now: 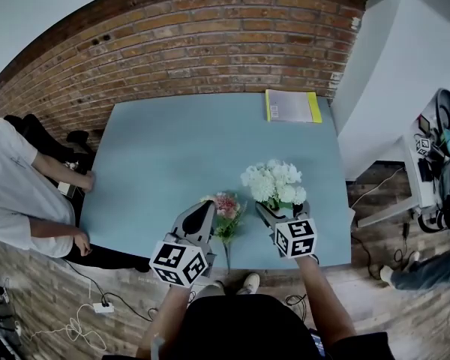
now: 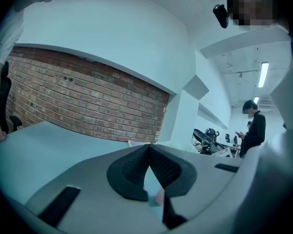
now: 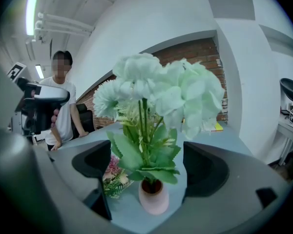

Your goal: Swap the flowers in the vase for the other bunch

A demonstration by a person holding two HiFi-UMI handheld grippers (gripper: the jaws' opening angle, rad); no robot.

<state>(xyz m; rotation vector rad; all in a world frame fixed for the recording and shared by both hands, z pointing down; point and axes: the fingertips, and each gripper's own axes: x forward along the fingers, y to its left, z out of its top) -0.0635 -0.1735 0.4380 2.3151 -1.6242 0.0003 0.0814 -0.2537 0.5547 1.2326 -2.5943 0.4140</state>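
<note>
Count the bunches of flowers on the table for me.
2. A white bunch stands in the pink vase; a pink bunch lies on the table beside it, on its left in the head view. None seems hidden.

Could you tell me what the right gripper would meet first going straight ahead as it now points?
Probably the leafy stems of the white flowers, just above the pink vase: they stand centred ahead of the open jaws of the right gripper, though depth is unclear.
</note>
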